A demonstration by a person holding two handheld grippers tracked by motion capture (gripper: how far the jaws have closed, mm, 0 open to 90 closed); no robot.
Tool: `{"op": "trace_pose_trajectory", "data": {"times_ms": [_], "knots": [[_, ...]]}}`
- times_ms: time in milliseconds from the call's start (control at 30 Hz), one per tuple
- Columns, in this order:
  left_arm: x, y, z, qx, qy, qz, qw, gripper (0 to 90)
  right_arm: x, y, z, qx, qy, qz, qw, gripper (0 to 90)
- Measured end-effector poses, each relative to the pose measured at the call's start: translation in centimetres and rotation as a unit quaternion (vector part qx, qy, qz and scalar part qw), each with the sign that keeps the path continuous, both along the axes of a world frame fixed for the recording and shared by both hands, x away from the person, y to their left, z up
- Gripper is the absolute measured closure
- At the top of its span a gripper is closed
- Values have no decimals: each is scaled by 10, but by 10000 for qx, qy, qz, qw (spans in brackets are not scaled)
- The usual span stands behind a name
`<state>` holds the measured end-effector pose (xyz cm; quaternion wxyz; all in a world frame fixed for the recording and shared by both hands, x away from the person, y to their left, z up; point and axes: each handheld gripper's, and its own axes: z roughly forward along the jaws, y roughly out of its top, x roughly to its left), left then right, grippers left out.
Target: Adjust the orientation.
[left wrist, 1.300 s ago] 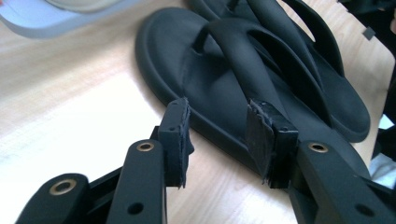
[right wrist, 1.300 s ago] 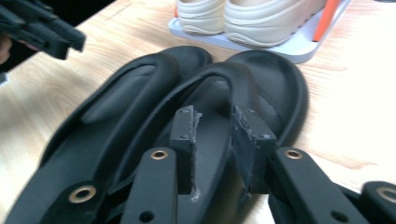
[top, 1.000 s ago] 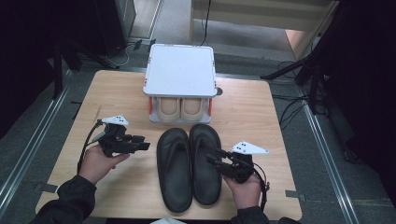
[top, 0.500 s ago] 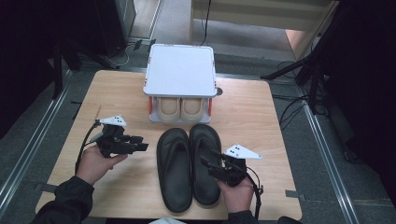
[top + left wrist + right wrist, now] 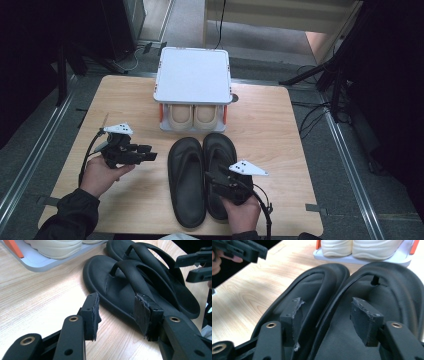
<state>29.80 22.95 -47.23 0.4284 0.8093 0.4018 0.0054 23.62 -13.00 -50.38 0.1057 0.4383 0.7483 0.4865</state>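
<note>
Two black flip-flop sandals lie side by side at the table's front middle, the left sandal (image 5: 186, 182) (image 5: 312, 282) (image 5: 110, 290) and the right sandal (image 5: 221, 150) (image 5: 392, 290) (image 5: 185, 300). My right gripper (image 5: 214, 175) (image 5: 328, 310) hangs low over their heel ends. Its jaws have just been opening and now stand open astride the two touching inner rims, with no pad pressing on either. My left gripper (image 5: 147, 154) (image 5: 117, 310) is held to the left of the sandals, pointing at them, open with nothing between its fingers.
A shoe rack with a white top (image 5: 194, 75) stands at the back middle, just behind the sandals' toes. A pair of beige shoes (image 5: 192, 116) (image 5: 352, 247) sits on its lower tray (image 5: 37, 262). Bare wooden table (image 5: 280, 140) lies on both sides.
My right gripper has shifted left and nearer the front edge, onto the sandals' heel ends. The left hand has kept still.
</note>
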Motion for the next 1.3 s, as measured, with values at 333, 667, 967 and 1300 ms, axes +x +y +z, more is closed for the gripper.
{"op": "trace_pose_trajectory", "data": {"times_ms": [333, 667, 967, 1300], "knots": [[-1, 5, 0, -79, -23, 74, 9999, 560, 5, 20, -11, -165, 151, -209, 9995, 382], [-2, 4, -1, -50, -46, 90, 9999, 561, 12, 31, -17, -241, 222, -308, 9990, 392], [-1, 6, -1, -95, -59, 117, 9999, 563, 16, 39, -24, -330, 311, -449, 9980, 428], [-1, 5, -1, -96, -82, 139, 9998, 564, 16, 42, -23, -550, 333, -550, 9964, 607]]}}
